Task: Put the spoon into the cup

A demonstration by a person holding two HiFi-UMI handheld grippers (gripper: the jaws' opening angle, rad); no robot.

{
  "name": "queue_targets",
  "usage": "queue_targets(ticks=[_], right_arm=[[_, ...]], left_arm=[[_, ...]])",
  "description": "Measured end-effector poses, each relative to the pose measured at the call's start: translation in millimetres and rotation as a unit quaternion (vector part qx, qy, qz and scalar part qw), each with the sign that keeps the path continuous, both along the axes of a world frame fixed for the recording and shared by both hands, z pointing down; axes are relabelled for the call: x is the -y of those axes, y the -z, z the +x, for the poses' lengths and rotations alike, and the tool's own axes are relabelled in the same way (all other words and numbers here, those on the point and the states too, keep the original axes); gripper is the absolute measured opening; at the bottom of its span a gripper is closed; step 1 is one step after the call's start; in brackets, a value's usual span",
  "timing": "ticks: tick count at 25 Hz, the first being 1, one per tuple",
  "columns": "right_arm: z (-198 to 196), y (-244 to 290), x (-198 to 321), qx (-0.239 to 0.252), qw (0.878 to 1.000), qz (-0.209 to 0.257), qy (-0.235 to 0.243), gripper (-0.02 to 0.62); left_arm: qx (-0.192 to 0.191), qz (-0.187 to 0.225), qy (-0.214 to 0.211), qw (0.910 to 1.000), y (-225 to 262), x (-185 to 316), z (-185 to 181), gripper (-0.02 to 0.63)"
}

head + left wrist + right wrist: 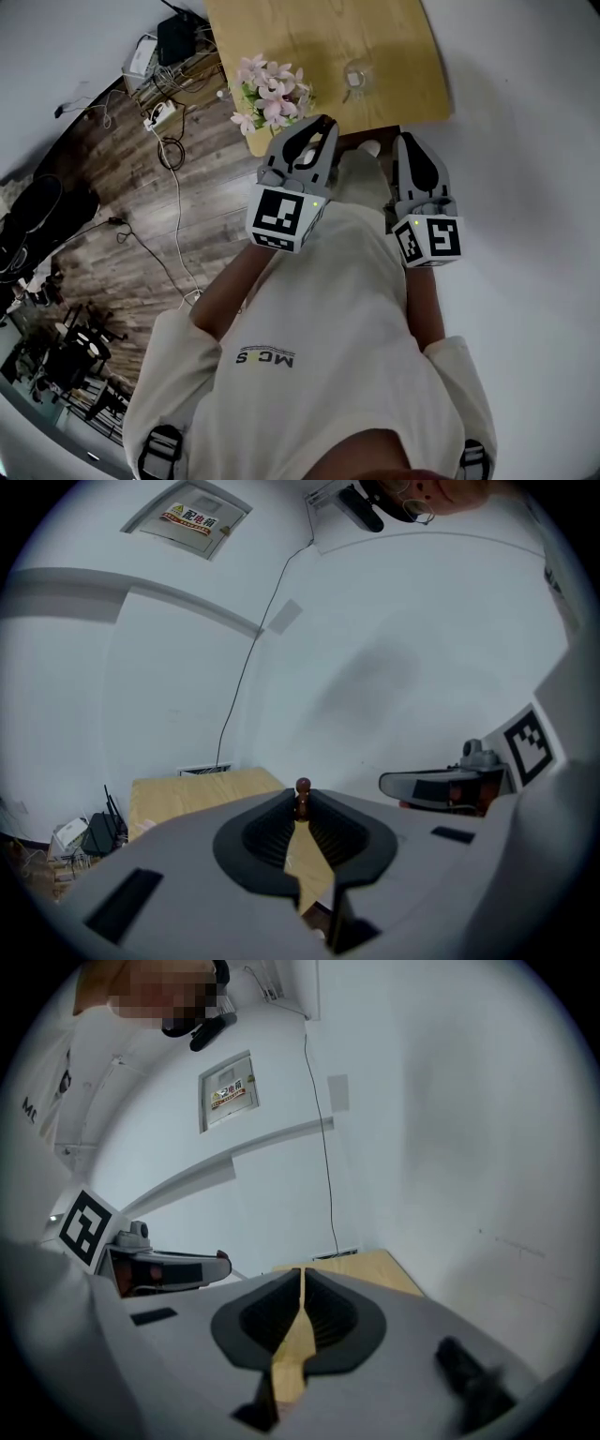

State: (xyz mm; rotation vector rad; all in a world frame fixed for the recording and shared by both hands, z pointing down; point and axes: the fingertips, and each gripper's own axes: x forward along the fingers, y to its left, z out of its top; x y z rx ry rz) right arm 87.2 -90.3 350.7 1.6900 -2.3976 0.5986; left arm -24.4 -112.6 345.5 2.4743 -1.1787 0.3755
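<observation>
Left hand-held gripper (302,804) pinches the spoon (302,788) at its very tips; right hand-held gripper (300,1275) is closed, empty. That thin hold could drop the spoon before the cup (356,75) ahead.

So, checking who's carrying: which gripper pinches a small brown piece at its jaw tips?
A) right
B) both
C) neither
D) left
D: the left gripper pinches a brown piece, seemingly the spoon's end; the right gripper is shut on nothing.
</observation>
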Motion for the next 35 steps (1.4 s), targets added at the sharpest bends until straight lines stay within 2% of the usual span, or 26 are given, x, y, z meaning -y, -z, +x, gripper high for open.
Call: queue_targets(ticks=[8, 15, 35], right_arm=[[2, -21, 5, 0.009, 1.0, -0.019, 0.013, 0.034], [1, -43, 14, 0.016, 0.999, -0.033, 0.018, 0.034], [37, -75, 18, 0.039, 0.997, -0.067, -0.02, 0.034]], left_arm=[[0.004, -0.017, 0.018, 0.9997, -28, 16, 13, 0.052], [0.018, -0.027, 0.017, 0.9993, -61, 28, 23, 0.052], [0.052, -0.071, 0.013, 0.9961, -135, 54, 54, 0.052]])
